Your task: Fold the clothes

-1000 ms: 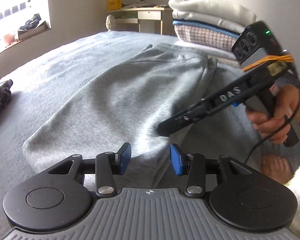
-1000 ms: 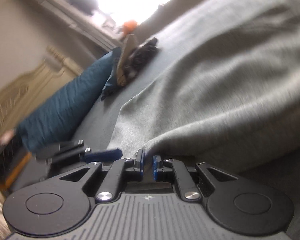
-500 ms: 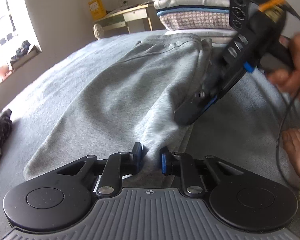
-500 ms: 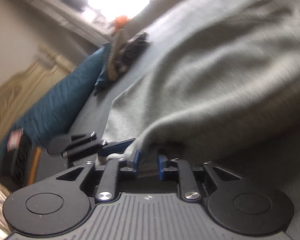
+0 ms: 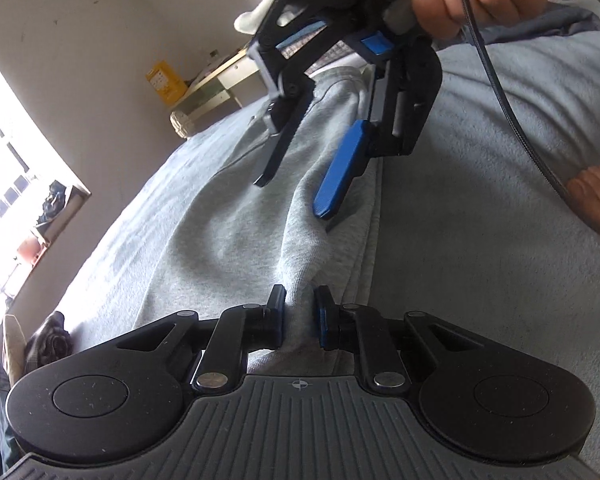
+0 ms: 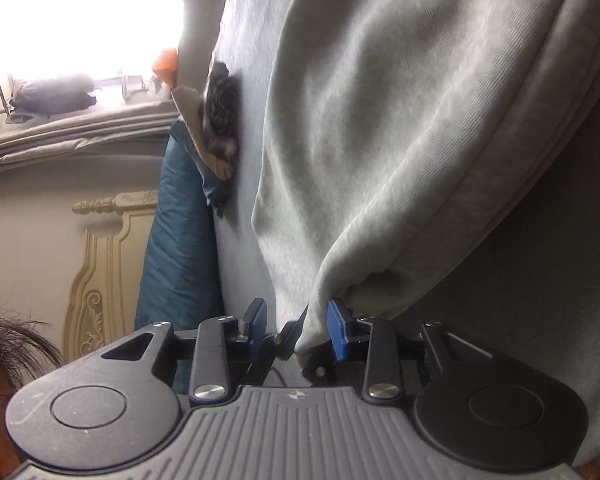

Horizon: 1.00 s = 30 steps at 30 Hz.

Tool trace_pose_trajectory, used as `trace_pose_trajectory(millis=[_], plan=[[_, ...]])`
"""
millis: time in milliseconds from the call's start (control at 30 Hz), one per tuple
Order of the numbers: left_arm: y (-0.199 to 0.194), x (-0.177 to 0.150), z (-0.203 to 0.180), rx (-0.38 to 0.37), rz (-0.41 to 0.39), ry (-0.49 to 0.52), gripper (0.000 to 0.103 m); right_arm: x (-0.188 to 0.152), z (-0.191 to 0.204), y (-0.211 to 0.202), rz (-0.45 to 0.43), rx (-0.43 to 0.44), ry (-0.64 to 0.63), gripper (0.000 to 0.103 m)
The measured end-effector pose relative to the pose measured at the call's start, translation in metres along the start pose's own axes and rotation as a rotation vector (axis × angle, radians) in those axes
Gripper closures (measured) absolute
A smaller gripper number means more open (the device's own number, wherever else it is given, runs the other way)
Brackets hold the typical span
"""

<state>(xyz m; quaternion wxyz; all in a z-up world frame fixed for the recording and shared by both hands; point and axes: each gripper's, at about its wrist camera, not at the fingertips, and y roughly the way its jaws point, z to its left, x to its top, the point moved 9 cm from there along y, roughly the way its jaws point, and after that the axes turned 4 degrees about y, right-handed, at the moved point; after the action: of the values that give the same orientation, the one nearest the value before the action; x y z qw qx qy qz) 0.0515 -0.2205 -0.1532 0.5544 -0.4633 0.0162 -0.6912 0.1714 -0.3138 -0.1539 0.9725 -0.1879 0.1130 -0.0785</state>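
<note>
Bed [image 5: 480, 240] under grey sweatpants [image 5: 228, 236]; my left hand-held gripper [image 5: 300, 320] pinches soft, floppy fabric ridge, right hand-held gripper [image 5: 296, 196] spread above sweatpants.

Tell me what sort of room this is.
Most likely a bedroom. The grey sweatpants lie on a bed with a carved headboard and a blue pillow beside it; a small desk stands by the wall.

Bare bed on either side of the garment
Grey blanket [image 5: 480, 240] lies open; right gripper [image 5: 300, 192] hangs over the sweatpants [image 5: 228, 232], folded stack [image 5: 256, 20] behind.
</note>
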Motion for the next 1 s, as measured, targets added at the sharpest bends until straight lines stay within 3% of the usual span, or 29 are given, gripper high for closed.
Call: trace_pose_trajectory(millis=[200,467,567,700,767,900,1000], plan=[[-0.001,0.0,0.0,-0.002,-0.001,-0.015,0.089,0.0,0.0,0.018,0.052,-0.019,-0.004,0.067],[-0.002,0.0,-0.001,0.002,0.003,-0.01,0.089,0.004,-0.012,0.032,0.047,-0.035,0.033,0.069],[-0.002,0.0,-0.002,0.001,0.007,-0.012,0.089,0.006,-0.012,0.035,0.032,-0.036,0.027,0.073],[-0.003,-0.001,-0.001,-0.018,0.023,-0.042,0.085,0.007,-0.015,0.037,0.011,-0.061,0.004,0.088],[-0.007,-0.002,0.004,-0.054,0.041,-0.1,0.079,0.007,-0.017,0.036,-0.004,-0.062,-0.004,0.092],[-0.012,-0.004,0.029,-0.149,0.068,-0.373,0.058,0.006,-0.018,0.034,-0.03,-0.063,-0.065,0.094],[-0.008,-0.006,0.051,-0.191,0.072,-0.565,0.058,0.005,-0.018,0.033,-0.05,-0.064,-0.115,0.095]])
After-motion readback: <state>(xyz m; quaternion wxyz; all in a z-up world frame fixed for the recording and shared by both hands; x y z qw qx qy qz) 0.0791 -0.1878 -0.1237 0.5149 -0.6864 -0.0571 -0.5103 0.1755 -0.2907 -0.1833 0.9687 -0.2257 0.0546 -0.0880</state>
